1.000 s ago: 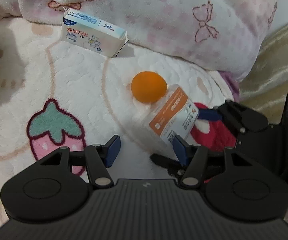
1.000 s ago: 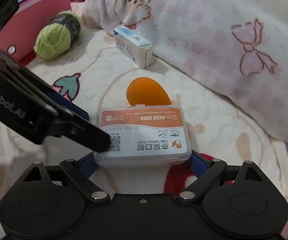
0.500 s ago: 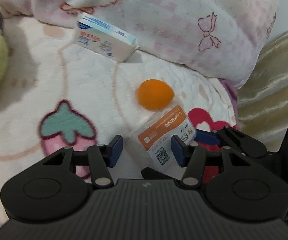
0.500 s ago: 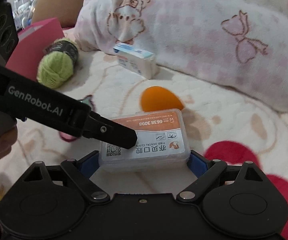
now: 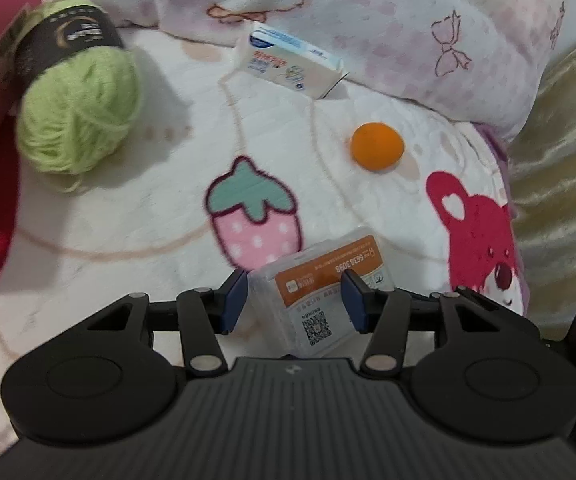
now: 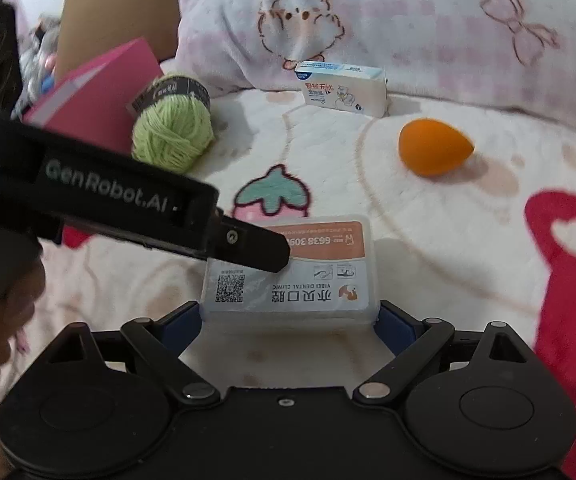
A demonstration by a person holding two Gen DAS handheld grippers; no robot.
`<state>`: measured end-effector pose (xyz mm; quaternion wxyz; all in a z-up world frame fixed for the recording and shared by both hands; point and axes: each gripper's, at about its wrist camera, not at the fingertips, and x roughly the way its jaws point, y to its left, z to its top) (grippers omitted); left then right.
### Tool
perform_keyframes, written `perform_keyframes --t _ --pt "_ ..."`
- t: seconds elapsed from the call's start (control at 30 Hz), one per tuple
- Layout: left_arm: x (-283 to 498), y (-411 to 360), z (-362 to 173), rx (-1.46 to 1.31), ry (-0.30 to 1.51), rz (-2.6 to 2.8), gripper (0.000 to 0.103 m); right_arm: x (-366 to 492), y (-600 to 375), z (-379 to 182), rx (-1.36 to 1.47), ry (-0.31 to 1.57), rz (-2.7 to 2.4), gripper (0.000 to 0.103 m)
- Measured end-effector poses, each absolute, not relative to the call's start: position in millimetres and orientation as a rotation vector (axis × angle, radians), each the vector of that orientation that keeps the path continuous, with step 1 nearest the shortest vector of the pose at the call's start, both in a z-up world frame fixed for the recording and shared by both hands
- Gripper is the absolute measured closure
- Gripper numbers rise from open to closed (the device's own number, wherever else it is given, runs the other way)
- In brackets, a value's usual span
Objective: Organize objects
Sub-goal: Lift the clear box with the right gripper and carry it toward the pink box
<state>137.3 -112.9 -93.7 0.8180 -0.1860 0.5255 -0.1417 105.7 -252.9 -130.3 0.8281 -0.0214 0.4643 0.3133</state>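
A clear plastic dental-clinic box with an orange label lies broadside, clamped in the right gripper, the left gripper's jaws straddling one corner, contact unclear

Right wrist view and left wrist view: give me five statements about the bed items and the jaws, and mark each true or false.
1. The right gripper has its jaws against both ends of the clear box. True.
2. The orange sponge lies on top of the box. False: it lies apart on the blanket, beyond the box.
3. The yarn is blue. False: it is green with a black band.
4. The wipes pack sits by the pink pillow. True.
5. The left gripper is far from the box. False: its jaws stand either side of the box, though contact is unclear.
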Motion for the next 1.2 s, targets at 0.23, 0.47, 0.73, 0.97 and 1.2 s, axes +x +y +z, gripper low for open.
perform_keyframes --t 0.23,0.47,0.73,0.97,1.2 --pt "127.5 -104.0 -99.7 -0.406 1.124 -0.303 0.054 97.7 -254.0 -133.7 0.022 0.933 0.586 0.009" --pt "129.4 -105.8 -99.6 -0.408 1.118 -0.299 0.055 96.4 -252.9 -128.1 -0.054 0.882 0.628 0.009" --pt "124.0 -105.1 -106.2 -0.453 1.098 -0.316 0.058 95.0 -237.9 -132.7 -0.184 0.886 0.643 0.007" --pt "122.6 -105.5 -107.6 -0.465 1.077 -0.315 0.058 92.3 -233.4 -137.3 -0.185 0.852 0.586 0.009" --pt "115.1 -108.7 -99.9 -0.420 1.053 -0.302 0.059 88.0 -232.8 -131.9 -0.156 0.871 0.578 0.009"
